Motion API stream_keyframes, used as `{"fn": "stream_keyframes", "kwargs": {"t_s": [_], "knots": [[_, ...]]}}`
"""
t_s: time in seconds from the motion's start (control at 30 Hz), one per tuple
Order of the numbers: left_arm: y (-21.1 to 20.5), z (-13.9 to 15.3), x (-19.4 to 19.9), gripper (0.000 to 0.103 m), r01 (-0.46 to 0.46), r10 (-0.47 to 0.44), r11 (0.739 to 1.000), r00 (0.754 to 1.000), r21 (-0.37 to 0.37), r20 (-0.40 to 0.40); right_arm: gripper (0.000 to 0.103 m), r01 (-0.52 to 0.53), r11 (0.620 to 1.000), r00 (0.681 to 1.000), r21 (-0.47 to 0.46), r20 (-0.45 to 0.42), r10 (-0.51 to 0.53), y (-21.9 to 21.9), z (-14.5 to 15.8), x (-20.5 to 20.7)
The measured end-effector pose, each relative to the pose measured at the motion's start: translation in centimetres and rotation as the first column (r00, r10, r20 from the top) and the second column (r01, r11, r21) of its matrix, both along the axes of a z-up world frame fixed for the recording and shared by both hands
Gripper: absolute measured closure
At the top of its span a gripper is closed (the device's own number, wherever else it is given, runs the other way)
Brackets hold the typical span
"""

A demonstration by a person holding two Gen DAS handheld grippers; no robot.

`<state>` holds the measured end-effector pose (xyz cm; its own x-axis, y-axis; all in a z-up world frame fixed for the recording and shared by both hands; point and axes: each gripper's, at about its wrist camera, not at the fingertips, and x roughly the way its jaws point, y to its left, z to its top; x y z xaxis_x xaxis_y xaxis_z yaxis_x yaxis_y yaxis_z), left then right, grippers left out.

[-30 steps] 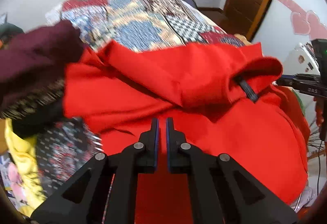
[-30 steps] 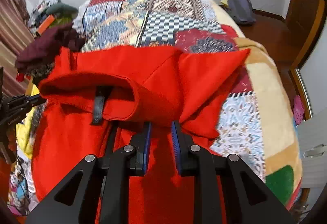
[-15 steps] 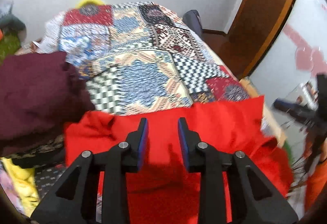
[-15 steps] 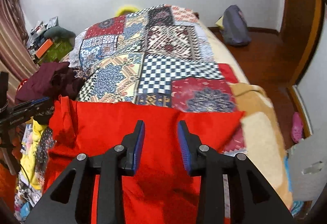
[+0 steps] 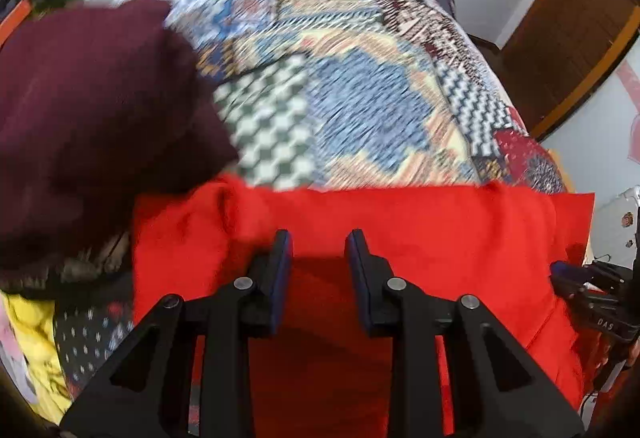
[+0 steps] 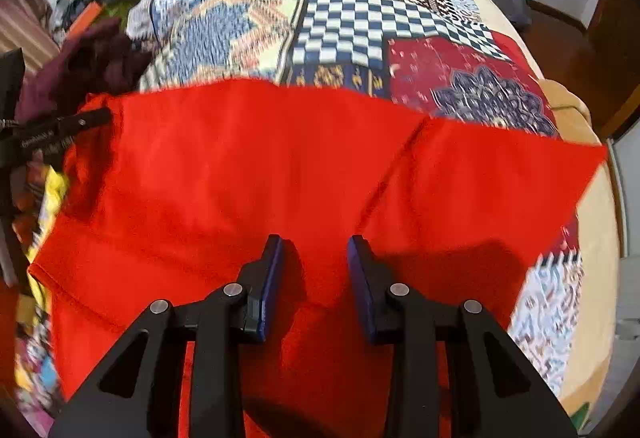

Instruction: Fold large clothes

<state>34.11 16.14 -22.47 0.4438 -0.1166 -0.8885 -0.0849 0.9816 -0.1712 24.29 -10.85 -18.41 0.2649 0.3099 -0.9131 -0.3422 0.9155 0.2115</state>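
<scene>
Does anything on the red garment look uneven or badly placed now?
Yes. The red garment has a bunched, wrinkled far-left corner beside the maroon clothing; its right part ends in a slanted corner.

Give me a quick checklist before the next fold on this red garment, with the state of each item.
1. Left claw free of cloth: ok, open, having just opened.
2. Right claw free of cloth: ok, open, having just opened.
3. Red fabric garment far edge straight: ok.
4. Garment surface smooth: not ok, a crease runs diagonally on its right part.
5. Dark maroon clothing pile clear of the garment: cannot tell, it borders the left corner.
</scene>
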Motion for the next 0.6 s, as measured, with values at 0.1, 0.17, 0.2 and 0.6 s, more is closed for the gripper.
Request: {"fn": "stream_keyframes", "kwargs": {"t_s": [0.1,0.17,0.2,0.6], "knots": [[1.9,-1.0,-2.8,0.075,-0.038,0.038,0.999,0.999,-0.004,-0.008,0.061,0.018,1.0,0.999,-0.01,0.048,-0.018,-0.9,0.5,-2.0],[2.8,-1.6,-4.6,0.074,-0.059,0.059,0.998,0.998,0.005,-0.022,0.055,0.042,0.999,0.997,-0.002,0.062,-0.042,-1.8,0.8,-2.8],[2.9,-1.7,-5.1,0.074,-0.065,0.065,0.998,0.998,0.006,-0.024,0.054,0.058,0.998,0.996,0.002,0.062,-0.058,-2.2,0.9,-3.2],[-1.0,5.9,-8.1,0.071,0.034,-0.035,0.999,0.991,0.007,0.127,0.053,0.065,0.997,0.99,0.028,0.124,-0.068,-2.0,5.0,-3.2]]}}
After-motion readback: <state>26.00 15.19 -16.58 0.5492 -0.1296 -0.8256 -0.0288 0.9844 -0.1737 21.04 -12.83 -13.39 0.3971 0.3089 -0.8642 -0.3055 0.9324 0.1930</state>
